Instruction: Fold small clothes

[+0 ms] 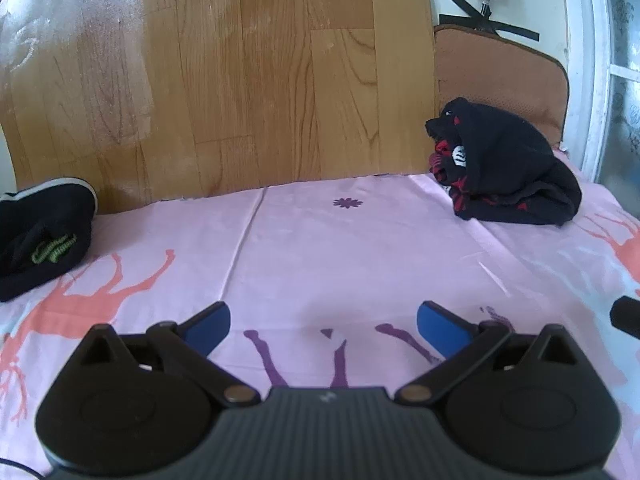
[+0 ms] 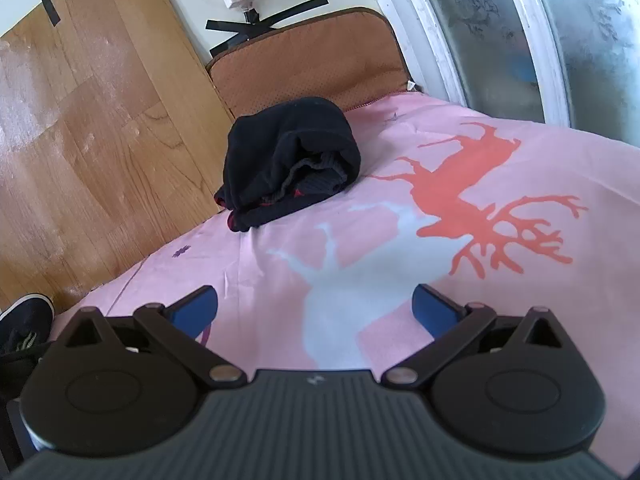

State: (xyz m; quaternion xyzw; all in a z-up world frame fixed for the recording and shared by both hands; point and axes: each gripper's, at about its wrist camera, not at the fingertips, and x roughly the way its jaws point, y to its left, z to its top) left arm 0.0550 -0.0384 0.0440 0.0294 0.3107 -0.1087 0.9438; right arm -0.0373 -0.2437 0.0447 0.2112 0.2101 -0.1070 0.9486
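Black/red garment (image 1: pixel 508 164), bundled, far edge of pink deer-print sheet (image 1: pixel 320 248), by brown cushion (image 1: pixel 500 76). 2nd dark garment w/ green trim (image 1: pixel 40 236) at sheet's left. L gripper (image 1: pixel 323 322) & R gripper (image 2: pixel 315 306): both wide open, empty.

No text can be read; white marks on the dark garment (image 1: pixel 460 156) are too blurred.
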